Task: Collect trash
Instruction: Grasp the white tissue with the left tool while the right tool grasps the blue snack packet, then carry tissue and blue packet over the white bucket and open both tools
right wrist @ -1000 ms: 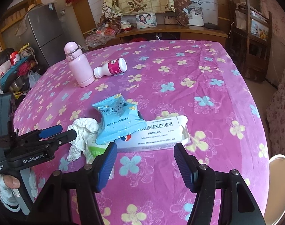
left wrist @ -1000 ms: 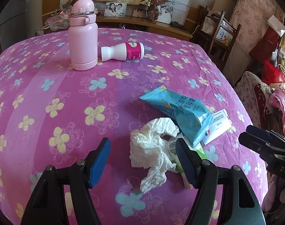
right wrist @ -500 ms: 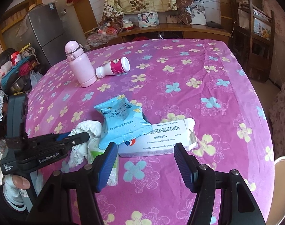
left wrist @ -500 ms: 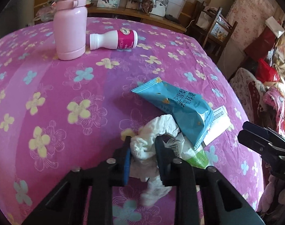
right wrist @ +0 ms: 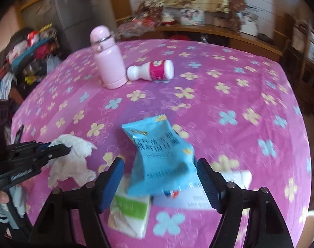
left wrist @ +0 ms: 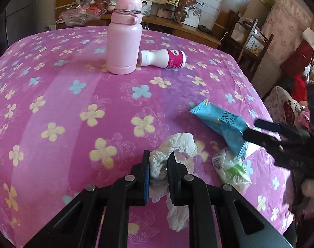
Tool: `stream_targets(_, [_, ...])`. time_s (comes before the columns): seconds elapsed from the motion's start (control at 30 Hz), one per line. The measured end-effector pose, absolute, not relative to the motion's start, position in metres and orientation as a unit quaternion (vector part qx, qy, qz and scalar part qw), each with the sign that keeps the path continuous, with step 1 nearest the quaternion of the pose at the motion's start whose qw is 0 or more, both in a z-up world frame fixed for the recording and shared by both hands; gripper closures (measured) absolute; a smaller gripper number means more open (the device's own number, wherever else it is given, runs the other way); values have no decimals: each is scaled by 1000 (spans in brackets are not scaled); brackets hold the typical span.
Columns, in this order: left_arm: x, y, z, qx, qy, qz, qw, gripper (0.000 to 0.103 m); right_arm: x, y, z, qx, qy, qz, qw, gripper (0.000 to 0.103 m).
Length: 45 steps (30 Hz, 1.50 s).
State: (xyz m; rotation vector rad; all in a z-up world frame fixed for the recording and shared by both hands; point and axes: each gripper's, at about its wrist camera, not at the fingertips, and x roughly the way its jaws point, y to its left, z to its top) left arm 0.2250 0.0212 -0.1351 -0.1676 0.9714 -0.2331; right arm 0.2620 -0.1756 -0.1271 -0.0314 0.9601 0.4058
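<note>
Left wrist view: the left gripper (left wrist: 158,164) is closing, its pads pressed on a crumpled white tissue (left wrist: 173,144) whose loose end trails down toward the camera. Just right of it lies a clear-and-green plastic wrapper (left wrist: 231,167), and beyond that a blue snack packet (left wrist: 221,122) with the right gripper's dark fingers over its near end.

In the right wrist view the right gripper (right wrist: 159,177) is opening, jaws apart, with the blue snack packet (right wrist: 159,155) between the pads; the picture is blurred, so I cannot tell whether either pad touches it. The packet overlaps a white medicine box (right wrist: 225,194) and the green-printed wrapper (right wrist: 130,215).

A pink flask (left wrist: 124,39) stands upright with its lid shut, and a small white bottle with a pink label (left wrist: 164,59) lies on its side just beside it; contents of both are hidden.

The tabletop (left wrist: 64,107), under a pink flowered cloth, is bare between the trash and the flask. Its right edge falls away near the packet, with wooden chairs (left wrist: 250,35) and red bags past it, and a sideboard (left wrist: 177,24) behind the far edge
</note>
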Motion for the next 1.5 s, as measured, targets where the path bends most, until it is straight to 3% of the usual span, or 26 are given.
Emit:
stream_targets(0.23, [228,12,-143,-69,471,-114,872,87,298,-144,-153,-110,492,217,836,24])
stream_targets(0.4, [233,3,-151,-65,481,-110,867,86,309,-156,-167,-54,506,217,833,25])
stream_targets(0.47, [235,1,-155,-62,486,-105,865,75,308,-165,-166,-25,497,210,842,28])
stream_targets(0.53, [236,-1,-158,-64,488,-103,864,63,303,-169,-163,-21,485,206,850,38])
stream_targets(0.63, [234,-4,-163,-67,485,-98,866,60,289,-175,-150,-22,460,199,865,40])
stream_targets(0.7, [233,-7,-163,-60,483,-95,869,64,278,-177,-136,-13,442,203,874,40])
stream_targets(0.73, [232,-7,-163,-64,485,-99,867,82,271,-179,-130,-9,435,203,877,40])
stream_targets(0.77, [231,-7,-164,-68,489,-102,864,84,265,-181,-123,-4,429,202,881,40])
stream_targets(1.17, [193,-28,-108,-62,441,-133,885,86,185,-221,-93,22,396,173,902,40])
stream_targets(1.5, [167,-107,-72,-33,415,-199,887,86,129,-292,-88,48,390,117,912,40])
